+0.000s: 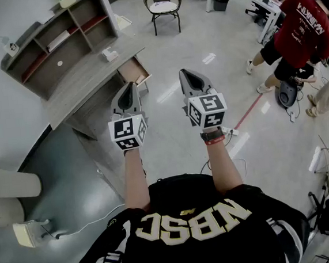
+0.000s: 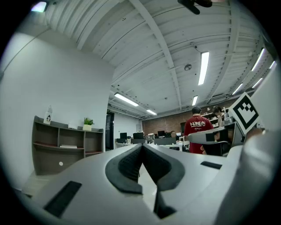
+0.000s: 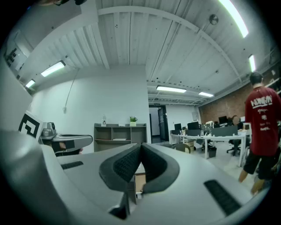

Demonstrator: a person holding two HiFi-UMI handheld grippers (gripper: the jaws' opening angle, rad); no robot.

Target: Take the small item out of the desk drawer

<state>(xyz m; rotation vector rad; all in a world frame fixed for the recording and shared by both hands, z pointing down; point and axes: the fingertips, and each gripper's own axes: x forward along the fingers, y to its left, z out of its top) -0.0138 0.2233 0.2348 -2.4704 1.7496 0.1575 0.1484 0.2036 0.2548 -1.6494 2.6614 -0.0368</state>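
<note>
The grey desk point(image 1: 93, 77) stands at the upper left with a shelf unit point(image 1: 57, 43) on it. Its drawer point(image 1: 134, 71) is pulled out at the desk's right end and shows a bare wooden inside; no small item can be made out in it. Both grippers are held in the air well short of the desk, pointing towards it. My left gripper point(image 1: 129, 86) point(image 2: 141, 147) is shut with nothing between its pads. Beside it, my right gripper point(image 1: 184, 73) point(image 3: 140, 147) is also shut and empty. A strip of the brown drawer point(image 3: 139, 181) shows below its jaws.
A small white object point(image 1: 109, 54) lies on the desktop. A wicker chair point(image 1: 163, 6) stands beyond the desk. A person in a red shirt point(image 1: 299, 25) is at the right by office tables. A cable point(image 1: 234, 132) runs over the floor ahead.
</note>
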